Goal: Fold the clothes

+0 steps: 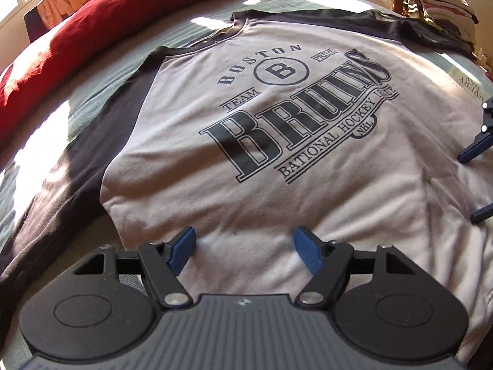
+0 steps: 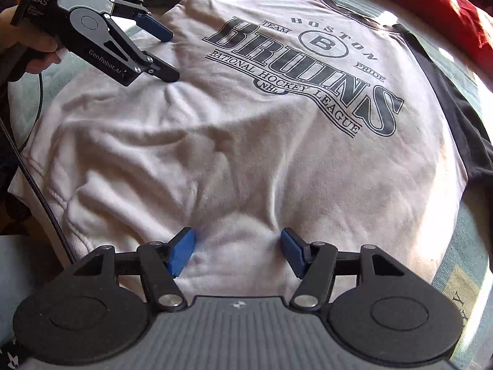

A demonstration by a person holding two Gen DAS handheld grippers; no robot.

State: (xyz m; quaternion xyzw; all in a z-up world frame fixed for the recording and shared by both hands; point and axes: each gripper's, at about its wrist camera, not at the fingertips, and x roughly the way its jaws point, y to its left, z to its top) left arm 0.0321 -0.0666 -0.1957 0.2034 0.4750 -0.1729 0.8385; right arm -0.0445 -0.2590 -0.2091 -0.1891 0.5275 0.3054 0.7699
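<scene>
A pale grey shirt [image 1: 308,185] with dark sleeves and a dark "Boston Bruins" print lies spread flat, front up, on a bed. In the left wrist view my left gripper [image 1: 245,240] stands open, its blue fingertips [image 1: 185,240] down on the plain fabric below the print. The right gripper [image 1: 473,185] shows at the right edge, also open. In the right wrist view my right gripper [image 2: 237,237] is open over wrinkled fabric of the shirt [image 2: 246,154] near its lower part. The left gripper [image 2: 170,57] is at the upper left, held by a hand [image 2: 30,46], open with its tips on the cloth.
A pale green bedcover [image 1: 101,98] lies under the shirt. A red pillow [image 1: 77,30] runs along the far side of the bed. Folded clothes [image 1: 446,9] are stacked at the back right. A black cable [image 2: 30,169] hangs at the left.
</scene>
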